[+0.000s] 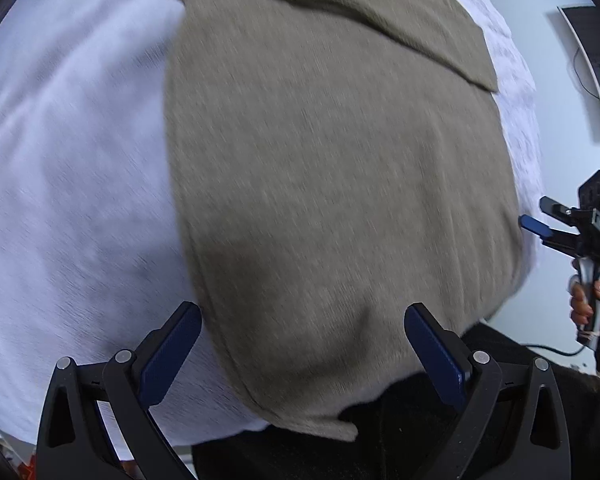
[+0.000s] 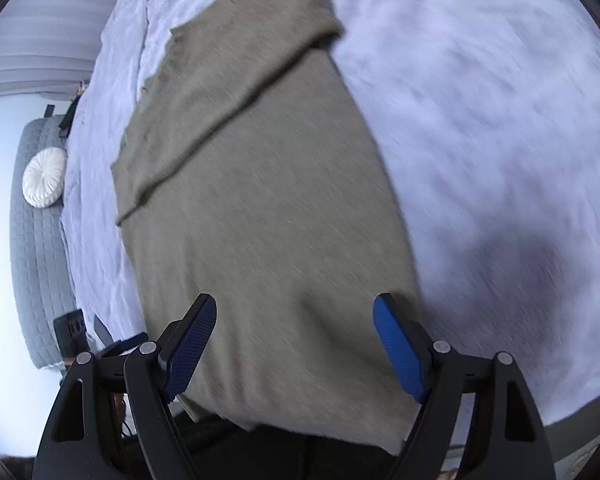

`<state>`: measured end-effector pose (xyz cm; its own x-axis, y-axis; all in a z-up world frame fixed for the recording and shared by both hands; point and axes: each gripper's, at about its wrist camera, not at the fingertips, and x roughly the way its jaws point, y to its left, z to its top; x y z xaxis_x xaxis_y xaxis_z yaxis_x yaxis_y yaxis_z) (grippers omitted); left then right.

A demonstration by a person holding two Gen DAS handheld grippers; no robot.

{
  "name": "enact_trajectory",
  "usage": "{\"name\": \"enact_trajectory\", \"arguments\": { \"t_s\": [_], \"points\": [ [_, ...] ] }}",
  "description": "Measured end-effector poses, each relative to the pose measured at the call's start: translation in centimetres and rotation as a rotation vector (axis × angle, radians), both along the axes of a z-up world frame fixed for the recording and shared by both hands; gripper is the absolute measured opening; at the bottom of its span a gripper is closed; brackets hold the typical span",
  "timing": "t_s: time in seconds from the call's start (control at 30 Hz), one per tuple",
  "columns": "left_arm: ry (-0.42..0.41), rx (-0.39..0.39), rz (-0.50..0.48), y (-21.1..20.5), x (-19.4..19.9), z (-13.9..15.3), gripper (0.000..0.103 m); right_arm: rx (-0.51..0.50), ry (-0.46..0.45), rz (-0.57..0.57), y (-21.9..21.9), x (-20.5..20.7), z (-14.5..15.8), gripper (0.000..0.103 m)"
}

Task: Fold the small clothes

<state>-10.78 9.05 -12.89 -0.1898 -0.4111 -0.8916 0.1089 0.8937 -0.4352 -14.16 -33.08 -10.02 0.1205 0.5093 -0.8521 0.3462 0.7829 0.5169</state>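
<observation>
An olive sweater point(image 1: 340, 200) lies flat on the white bedspread point(image 1: 72, 160). The left gripper point(image 1: 302, 346) and right gripper point(image 2: 294, 340) hover released, jaws empty.

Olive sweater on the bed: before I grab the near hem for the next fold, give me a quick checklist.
1. Left gripper jaws open, empty: ok.
2. Right gripper jaws open, empty: ok.
3. Olive sweater lying flat on white bedspread: ok.
4. Sleeve folded across the body: ok.
5. Near hem within the bed: not ok, it hangs over the edge.
6. Far sleeve tucked: cannot tell.
</observation>
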Motion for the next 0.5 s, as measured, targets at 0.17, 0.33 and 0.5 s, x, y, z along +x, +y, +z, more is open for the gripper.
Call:
{"name": "enact_trajectory", "arguments": {
  "t_s": [0.17, 0.33, 0.5],
  "points": [
    [0.050, -0.025, -0.047, -1.7, -2.2, -0.7, 0.102, 0.067, 0.071, 0.039, -0.4, -4.0, -1.9, 0.083],
    [0.071, -0.059, -0.086, -2.2, -2.6, -0.2, 0.102, -0.010, 0.054, 0.032, -1.1, -6.7, -1.4, 0.083],
    [0.146, -0.092, -0.084, -2.3, -3.5, -0.5, 0.102, 0.074, 0.089, 0.009, -2.1, -7.9, -2.8, 0.084]
  ]
}}
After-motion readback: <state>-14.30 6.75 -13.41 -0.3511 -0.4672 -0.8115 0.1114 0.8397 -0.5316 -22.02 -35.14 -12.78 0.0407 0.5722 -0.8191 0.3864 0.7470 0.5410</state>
